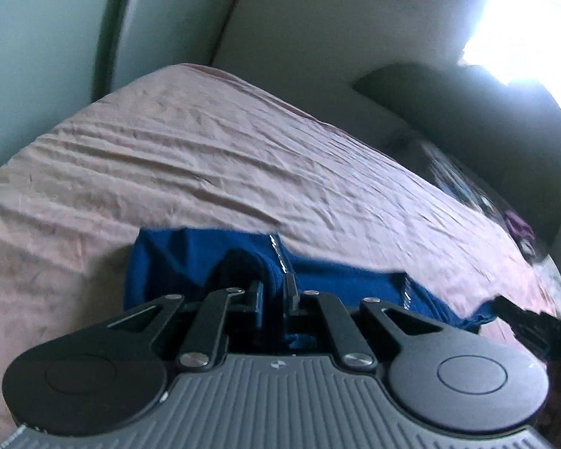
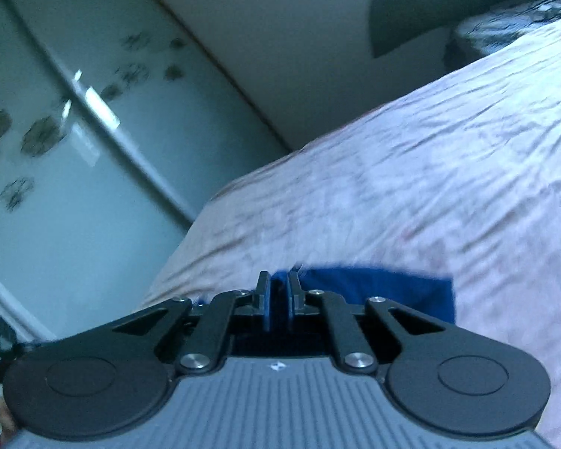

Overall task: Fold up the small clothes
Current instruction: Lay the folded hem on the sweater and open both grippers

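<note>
A small blue garment (image 1: 175, 262) with a white stitched seam lies on a wrinkled pinkish bed sheet (image 1: 168, 164). My left gripper (image 1: 275, 286) is shut on a bunched fold of the garment, right at its near edge. In the right wrist view the same blue garment (image 2: 385, 288) spreads to the right on the sheet (image 2: 411, 172). My right gripper (image 2: 278, 286) is shut on a blue edge of it, pinched between the two pads. The right gripper's tip (image 1: 520, 318) shows at the right edge of the left wrist view, holding the garment's corner.
A dark curved headboard (image 1: 467, 112) and patterned dark pillow (image 1: 456, 183) sit at the far end of the bed. A frosted wardrobe door with leaf prints (image 2: 74, 131) stands beside the bed. A bright window (image 1: 523, 26) glares at the upper right.
</note>
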A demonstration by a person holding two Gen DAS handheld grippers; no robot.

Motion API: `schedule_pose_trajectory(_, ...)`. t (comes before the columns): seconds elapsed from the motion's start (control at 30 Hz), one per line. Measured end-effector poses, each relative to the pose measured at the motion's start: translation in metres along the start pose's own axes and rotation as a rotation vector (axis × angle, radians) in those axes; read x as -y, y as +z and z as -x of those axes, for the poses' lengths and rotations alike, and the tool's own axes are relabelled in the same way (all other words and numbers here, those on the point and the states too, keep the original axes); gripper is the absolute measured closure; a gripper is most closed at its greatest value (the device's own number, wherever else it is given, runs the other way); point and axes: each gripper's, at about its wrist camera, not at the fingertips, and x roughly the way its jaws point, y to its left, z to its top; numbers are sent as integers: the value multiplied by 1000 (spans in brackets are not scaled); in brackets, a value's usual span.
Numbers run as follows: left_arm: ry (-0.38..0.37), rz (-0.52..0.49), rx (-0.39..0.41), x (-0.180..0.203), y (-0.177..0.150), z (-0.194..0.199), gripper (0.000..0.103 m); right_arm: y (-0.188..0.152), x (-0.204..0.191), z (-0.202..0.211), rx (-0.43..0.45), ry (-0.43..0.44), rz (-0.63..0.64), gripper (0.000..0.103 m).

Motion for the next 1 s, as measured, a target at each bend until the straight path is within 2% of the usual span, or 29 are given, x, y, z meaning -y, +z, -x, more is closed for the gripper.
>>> schedule_pose_trajectory(0.07, 20, 0, -27, -1, 7, -21, 93, 7, 8, -16, 4, -42, -12, 95)
schedule_pose_trajectory(0.13, 79, 18, -48, -6, 9, -36, 85, 9, 14, -35, -28, -102, -21, 94)
schedule_pose_trajectory(0.17, 101, 16, -50, -6, 8, -37, 74, 9, 15, -41, -45, -155, -15, 94)
schedule_pose_trajectory(0.23, 129, -1, -15, -6, 4, -26, 62, 3, 8, -40, -48, -250, 28, 93)
schedule_pose_trajectory(0.3, 174, -51, 34, 0, -1, -10, 39, -5, -5, -27, -22, -237, 118, 93)
schedule_pose_trajectory(0.37, 221, -117, 90, 9, -7, 8, 33, -15, -20, -22, -61, -169, 223, 93)
schedule_pose_trajectory(0.43, 211, -167, 109, 20, -11, 20, 30, -24, -34, -26, -139, -119, 311, 93)
schedule_pose_trajectory(0.53, 129, -202, 111, 34, -20, 31, 25, -32, -40, -48, -243, -105, 365, 93)
schedule_pose_trajectory(0.63, 48, -318, 3, 52, -32, 14, 20, -33, -34, -67, -232, -225, 391, 93)
schedule_pose_trajectory(0.7, 71, -415, -51, 60, -44, -3, 21, -25, -24, -70, -154, -356, 377, 93)
schedule_pose_trajectory(0.73, 112, -475, -60, 62, -51, -12, 21, -21, -21, -68, -121, -393, 345, 92)
schedule_pose_trajectory(0.77, 160, -508, -56, 60, -55, -18, 22, -17, -18, -63, -94, -413, 318, 92)
schedule_pose_trajectory(0.83, 252, -531, -29, 50, -60, -21, 23, -11, -12, -53, -69, -367, 282, 89)
schedule_pose_trajectory(0.9, 284, -518, -12, 35, -60, -16, 21, -6, -5, -47, -104, -312, 251, 70)
schedule_pose_trajectory(1.0, 273, -471, -22, 15, -63, -1, 19, -6, 2, -48, -166, -216, 228, 50)
